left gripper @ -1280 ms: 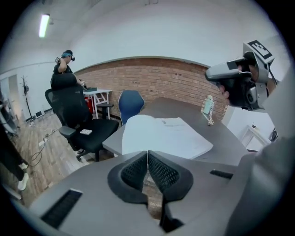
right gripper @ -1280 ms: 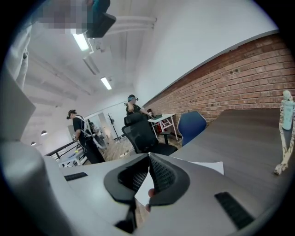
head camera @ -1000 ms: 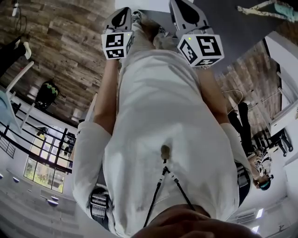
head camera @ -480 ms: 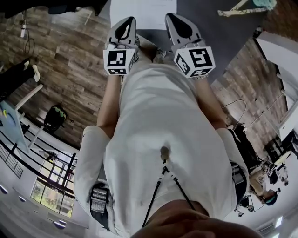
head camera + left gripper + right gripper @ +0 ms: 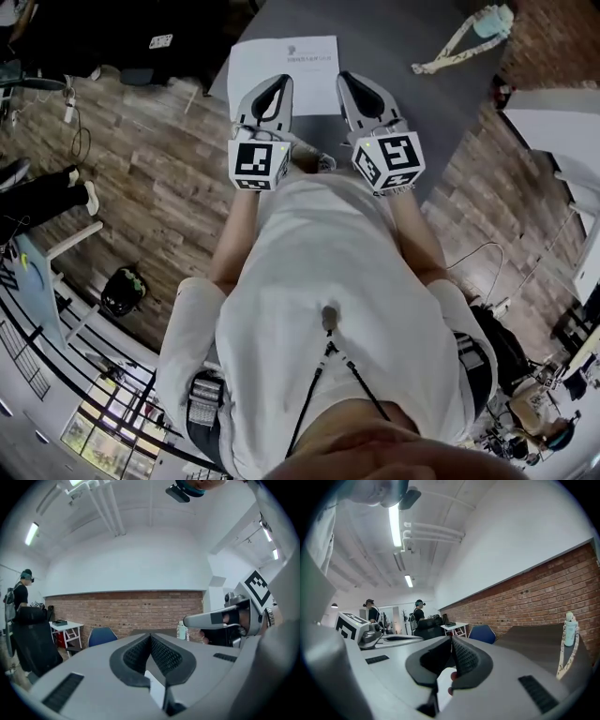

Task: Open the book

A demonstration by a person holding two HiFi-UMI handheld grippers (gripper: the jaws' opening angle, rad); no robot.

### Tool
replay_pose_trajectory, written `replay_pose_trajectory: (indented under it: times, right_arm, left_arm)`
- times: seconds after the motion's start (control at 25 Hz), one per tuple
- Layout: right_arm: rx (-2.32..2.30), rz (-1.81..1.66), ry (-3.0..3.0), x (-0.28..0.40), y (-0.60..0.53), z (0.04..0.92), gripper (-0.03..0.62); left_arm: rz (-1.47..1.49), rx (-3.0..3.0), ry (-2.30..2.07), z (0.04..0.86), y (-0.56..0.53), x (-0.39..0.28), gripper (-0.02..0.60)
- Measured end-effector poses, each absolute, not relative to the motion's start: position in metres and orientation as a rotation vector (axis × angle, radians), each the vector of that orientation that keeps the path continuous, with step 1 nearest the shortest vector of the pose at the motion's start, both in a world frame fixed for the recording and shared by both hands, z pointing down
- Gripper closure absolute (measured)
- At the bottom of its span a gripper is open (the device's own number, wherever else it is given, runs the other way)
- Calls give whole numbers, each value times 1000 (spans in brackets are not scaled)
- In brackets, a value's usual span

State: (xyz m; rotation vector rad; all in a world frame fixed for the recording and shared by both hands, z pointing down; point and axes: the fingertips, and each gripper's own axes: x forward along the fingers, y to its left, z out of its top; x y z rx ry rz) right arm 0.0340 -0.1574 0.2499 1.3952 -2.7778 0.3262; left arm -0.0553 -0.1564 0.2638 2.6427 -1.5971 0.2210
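Observation:
A white closed book (image 5: 283, 58) lies flat on a dark grey table (image 5: 394, 47) at the top of the head view. My left gripper (image 5: 278, 82) hangs over the book's near edge, shut, with nothing between its pads (image 5: 150, 635). Beside it my right gripper (image 5: 349, 79) is over the book's near right corner, also shut and empty (image 5: 452, 639). Both point about level, towards a brick wall. Each gripper view shows the other gripper alongside, and neither shows the book.
A pale bottle with a lanyard (image 5: 478, 28) lies at the table's far right. Wooden floor (image 5: 141, 159) surrounds the table, with a white cabinet (image 5: 553, 131) at the right. A blue chair (image 5: 102, 635), a small white table (image 5: 65, 625) and people in headsets (image 5: 419, 613) are farther off.
The head view has swung so that the table and book have come into sight. Both grippers have risen from in front of the body to the book's near edge, still shut.

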Motion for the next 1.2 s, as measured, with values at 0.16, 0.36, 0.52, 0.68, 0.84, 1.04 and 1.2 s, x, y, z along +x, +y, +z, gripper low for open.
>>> replay_pose_trajectory:
  times: [0.16,0.36,0.52,0.68,0.84,1.04,1.2]
  right_arm:
    - [1410,288,-2811,45,-147,225,557]
    - [1437,245,-2848,60,-136,195,557]
    - [1459,239,-2859,66,-129,179,557]
    - [1501,250,-2858,74,-132,169,557]
    - [1508,288,-2843,77,-126,168,557]
    - [1471,320,-2864,74,-122,168,557]
    - [1472,367,-2861,75,-119,175,557]
  left_arm:
    - [192,2695,-1621,229,-145,-46,558]
    - [148,2711,-1643,203,-137,-37,558]
    - [148,2711,-1634,196,-130,-32,558]
    - [132,2710,-1632,189,-129,-27,558]
    - [122,2690,-1634,187,-124,-27,558]
    - [100,2677,-1638,184,-124,-28,558]
    - [116,2684,-1627,189,-118,-27,558]
